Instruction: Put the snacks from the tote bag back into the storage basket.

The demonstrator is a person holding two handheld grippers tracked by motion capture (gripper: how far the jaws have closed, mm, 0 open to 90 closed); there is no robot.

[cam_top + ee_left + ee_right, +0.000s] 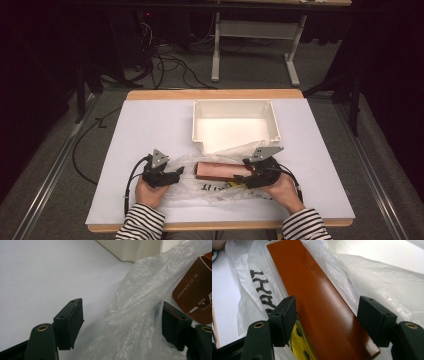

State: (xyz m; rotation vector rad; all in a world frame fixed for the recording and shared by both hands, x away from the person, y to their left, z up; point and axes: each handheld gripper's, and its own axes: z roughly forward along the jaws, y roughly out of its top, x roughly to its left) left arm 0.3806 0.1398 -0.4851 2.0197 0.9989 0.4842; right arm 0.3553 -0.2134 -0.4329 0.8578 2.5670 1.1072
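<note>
While the brown box [218, 171] lies flat on the desk [150, 125], half wrapped in a clear plastic bag [210, 187], its long axis runs left to right across the high view, straight between the two hands. The right gripper [246, 175] is the nearer one: it sits at the box's right end, w/ the box pointing away from it lengthwise. The left gripper [177, 172] is just beside the bag's left edge, a little apart from the box itself.

Right gripper view: the box [324, 312] runs up the frame between the jaws, which stand wide on either side of it; the left one looks close to or against the box edge, the right one clear of it w/ only bag film [384, 277] near, so no firm clamp yet. Printed black letters and a yellow patch show on the bag beneath.

Left gripper view: the jaws are spread wide, w/ crumpled bag [135, 315] bunched between them, nearer the right one; nothing is pinched. The box's end [197, 295], w/ small printed digits, lies beyond to the right.

A white tray [235, 125] waits behind the bag, seen whole from the high view; the left gripper view catches just its corner [130, 250].
</note>
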